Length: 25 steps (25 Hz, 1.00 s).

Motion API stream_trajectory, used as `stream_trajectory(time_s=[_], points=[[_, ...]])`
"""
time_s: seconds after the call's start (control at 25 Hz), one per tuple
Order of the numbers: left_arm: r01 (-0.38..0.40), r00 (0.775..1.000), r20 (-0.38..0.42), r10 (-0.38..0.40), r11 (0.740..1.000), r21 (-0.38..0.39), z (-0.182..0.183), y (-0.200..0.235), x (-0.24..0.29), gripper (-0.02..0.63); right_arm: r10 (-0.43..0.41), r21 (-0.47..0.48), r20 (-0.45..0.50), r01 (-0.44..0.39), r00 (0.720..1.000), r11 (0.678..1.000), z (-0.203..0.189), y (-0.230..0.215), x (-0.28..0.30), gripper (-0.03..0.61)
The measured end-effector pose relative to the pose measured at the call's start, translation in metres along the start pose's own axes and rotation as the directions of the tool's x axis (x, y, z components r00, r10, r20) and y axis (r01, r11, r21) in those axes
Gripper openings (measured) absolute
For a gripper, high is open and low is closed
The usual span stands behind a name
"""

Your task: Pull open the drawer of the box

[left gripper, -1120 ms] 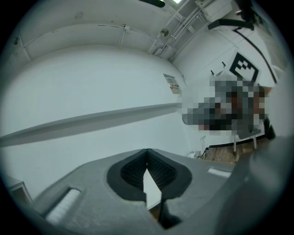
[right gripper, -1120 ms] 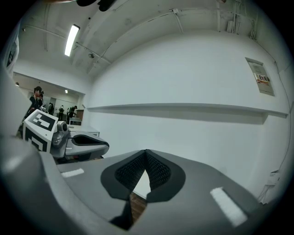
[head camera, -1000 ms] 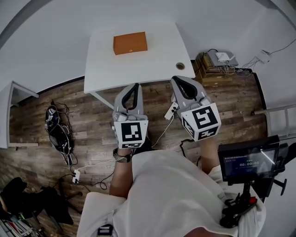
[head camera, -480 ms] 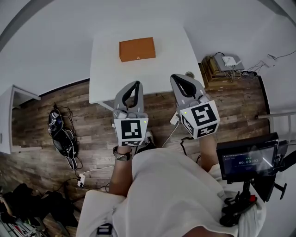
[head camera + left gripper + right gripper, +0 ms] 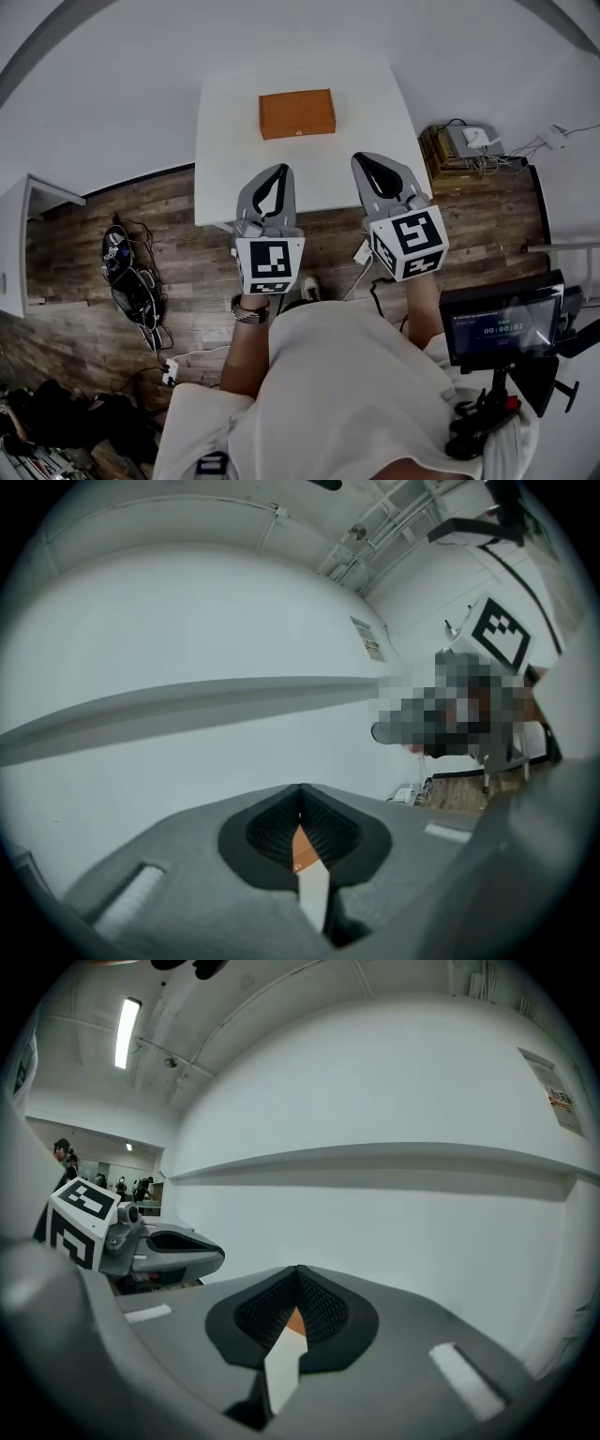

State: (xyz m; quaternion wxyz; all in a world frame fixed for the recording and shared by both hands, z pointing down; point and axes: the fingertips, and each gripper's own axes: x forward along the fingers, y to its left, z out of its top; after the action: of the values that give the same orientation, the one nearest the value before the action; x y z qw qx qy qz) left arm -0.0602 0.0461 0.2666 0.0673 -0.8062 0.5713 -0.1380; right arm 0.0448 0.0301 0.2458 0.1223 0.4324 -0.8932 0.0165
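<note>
Head view, task not yet begun: orange box [image 5: 297,113] sits mid-tabletop [image 5: 220,169] w/ drawer [image 5: 298,130] apparently unopened, while L claw [image 5: 277,172] & R claw [image 5: 377,159], both pinched closed & empty, hover at near edge, short of box; approach, grip, pull all remain.

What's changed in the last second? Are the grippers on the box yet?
The person has moved towards the table, so it and the box look nearer in the head view. The left gripper and right gripper came along; their tips now overlap the table's near edge, short of the box. Nothing gripped or released. Unchanged: both grippers shut and empty, box in place.
</note>
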Motion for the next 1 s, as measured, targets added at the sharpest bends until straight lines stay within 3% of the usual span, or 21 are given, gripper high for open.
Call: stream_trajectory(time_s=[0.28, 0.64, 1.0], points=[[0.035, 0.999, -0.004, -0.035, 0.999, -0.002, -0.001, 0.003, 0.009, 0.005, -0.04, 0.002, -0.003, 0.04, 0.999, 0.999, 0.004, -0.008, 0.005, 0.001], [0.07, 0.997, -0.03, -0.072, 0.995, -0.065, -0.022, 0.01, 0.019, 0.005, -0.083, 0.011, -0.056, 0.083, 0.995, 0.996, -0.012, -0.005, 0.012, 0.002], [0.07, 0.996, -0.043, -0.073, 0.995, -0.073, -0.029, -0.007, 0.021, 0.005, -0.061, 0.028, -0.064, 0.063, 0.996, 0.998, -0.026, -0.013, 0.012, 0.002]])
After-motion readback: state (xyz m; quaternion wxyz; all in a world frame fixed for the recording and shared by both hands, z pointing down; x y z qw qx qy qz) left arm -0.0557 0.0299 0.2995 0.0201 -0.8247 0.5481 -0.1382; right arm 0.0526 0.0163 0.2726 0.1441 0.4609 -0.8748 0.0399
